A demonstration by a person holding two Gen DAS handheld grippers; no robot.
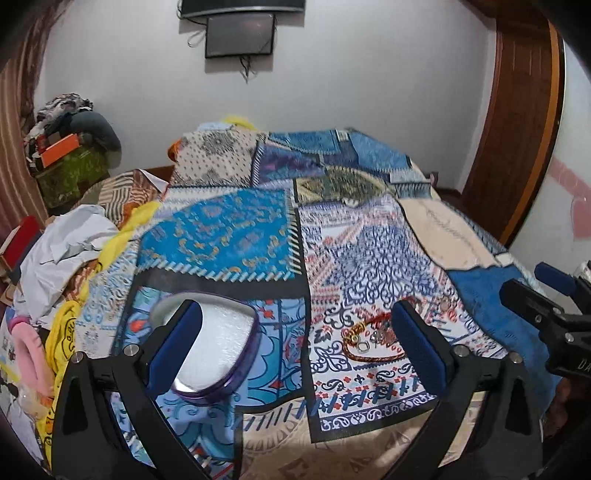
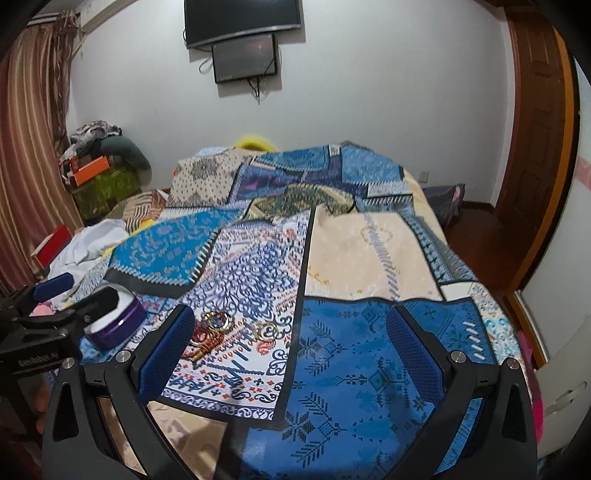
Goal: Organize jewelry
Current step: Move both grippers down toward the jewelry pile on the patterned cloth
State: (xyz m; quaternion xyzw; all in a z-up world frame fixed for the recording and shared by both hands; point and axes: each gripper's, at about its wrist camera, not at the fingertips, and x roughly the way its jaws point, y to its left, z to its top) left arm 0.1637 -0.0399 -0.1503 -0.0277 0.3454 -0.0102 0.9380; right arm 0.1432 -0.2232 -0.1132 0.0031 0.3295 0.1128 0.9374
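A pile of jewelry (image 1: 371,341), bangles and rings in gold and red, lies on the patterned bedspread (image 1: 258,236), just inside my left gripper's right finger. An open purple box (image 1: 218,343) with a white lining sits behind the left finger. My left gripper (image 1: 299,339) is open above the bed, holding nothing. In the right wrist view the jewelry (image 2: 214,328) lies beside the left finger, with a gold ring pair (image 2: 266,329) a little to its right, and the purple box (image 2: 116,321) sits at the left. My right gripper (image 2: 291,347) is open and empty.
Crumpled white and yellow cloth (image 1: 70,251) and a pink item (image 1: 26,347) crowd the bed's left edge. A heap of clothes and boxes (image 1: 70,147) stands in the far left corner. A wooden door frame (image 1: 517,122) is at the right. Screens (image 2: 243,33) hang on the back wall.
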